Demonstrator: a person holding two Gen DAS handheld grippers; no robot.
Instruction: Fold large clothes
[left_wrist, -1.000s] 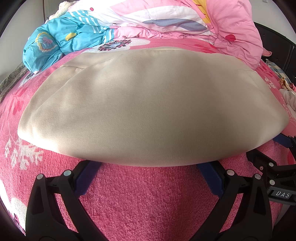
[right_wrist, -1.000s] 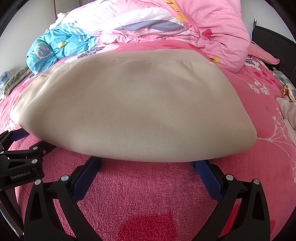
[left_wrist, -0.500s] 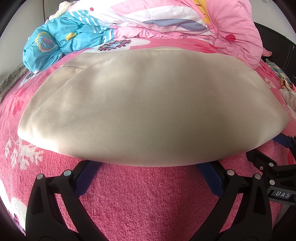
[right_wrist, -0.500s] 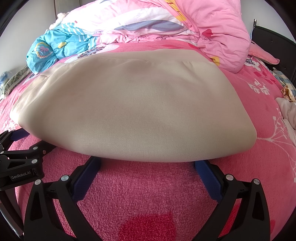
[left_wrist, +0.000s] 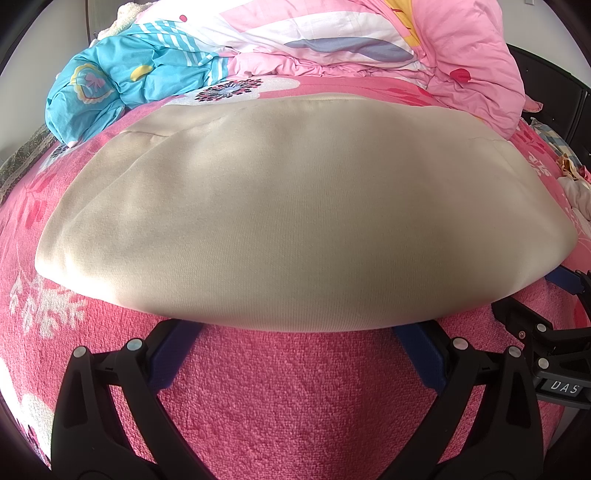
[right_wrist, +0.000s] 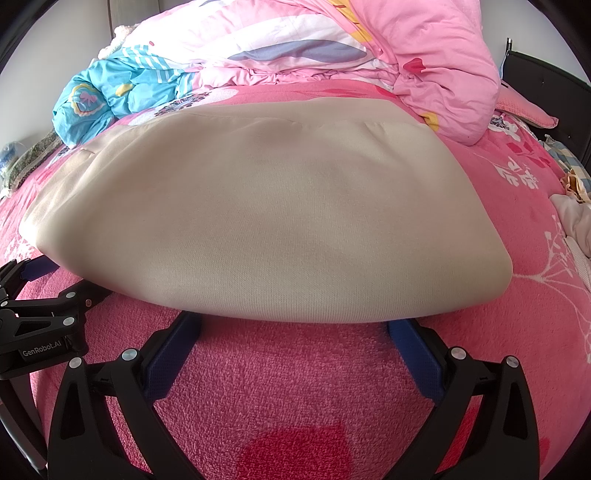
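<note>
Nothing has moved: both the left gripper (left_wrist: 295, 328) and right gripper (right_wrist: 295, 321) stay spread wide, fingertips tucked under the cream garment's (left_wrist: 295, 206) 6 o'clock edge, gripping nothing.

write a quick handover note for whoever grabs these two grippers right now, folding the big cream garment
Left gripper: open, fingers wide, tips tucked under the near edge of the cream garment, gripping nothing.
Right gripper: open, same position, further right along that edge.
Garment lies flat and smooth on the pink blanket, already folded at least once by the look of it; bunched quilts lie behind it.
Left: probably close on the near edge and fold it away, then check it is neat.
</note>
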